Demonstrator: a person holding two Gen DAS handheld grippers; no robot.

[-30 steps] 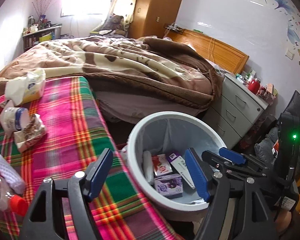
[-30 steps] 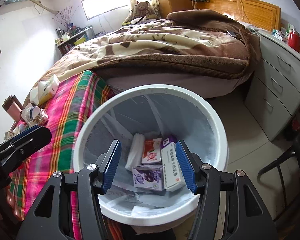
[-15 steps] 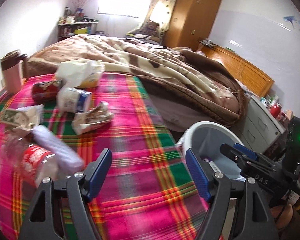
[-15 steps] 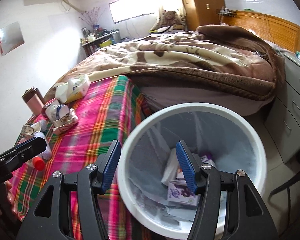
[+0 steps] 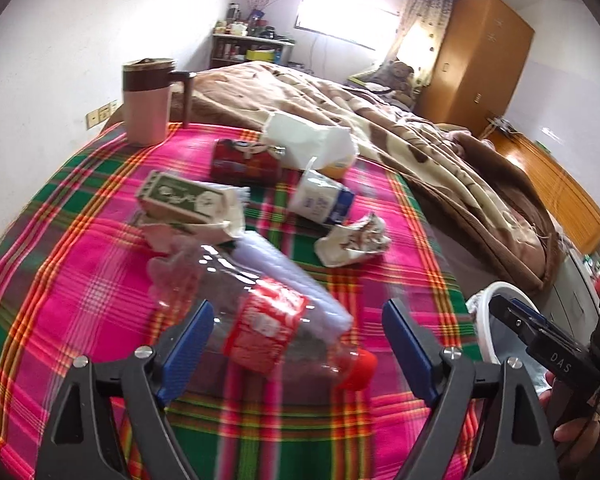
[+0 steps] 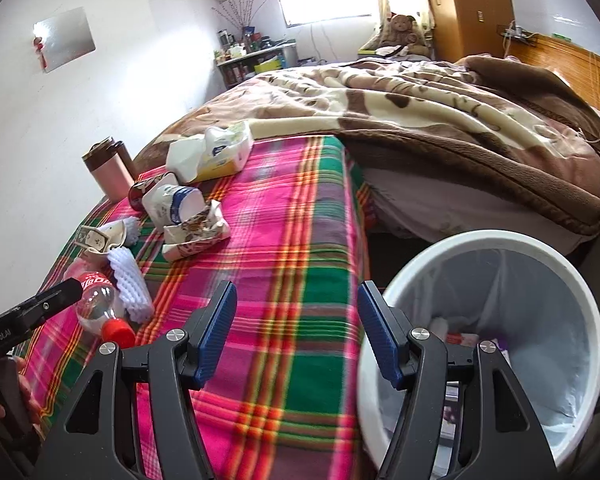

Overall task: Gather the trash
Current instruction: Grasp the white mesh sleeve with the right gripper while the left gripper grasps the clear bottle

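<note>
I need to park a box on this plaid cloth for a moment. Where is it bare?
Bare plaid cloth runs along the side bordered by the blanket and trash bin, right of the crumpled wrapper. The far-left half is crowded: plastic bottle, foam sleeve, cartons, red can, mug.

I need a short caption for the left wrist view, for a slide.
Open left gripper above a clear bottle lying on the plaid cloth among other trash.

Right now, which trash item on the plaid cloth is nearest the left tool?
The clear plastic bottle with red label and red cap, lying on its side between the open left tool fingers; the other trash lies farther back.
</note>
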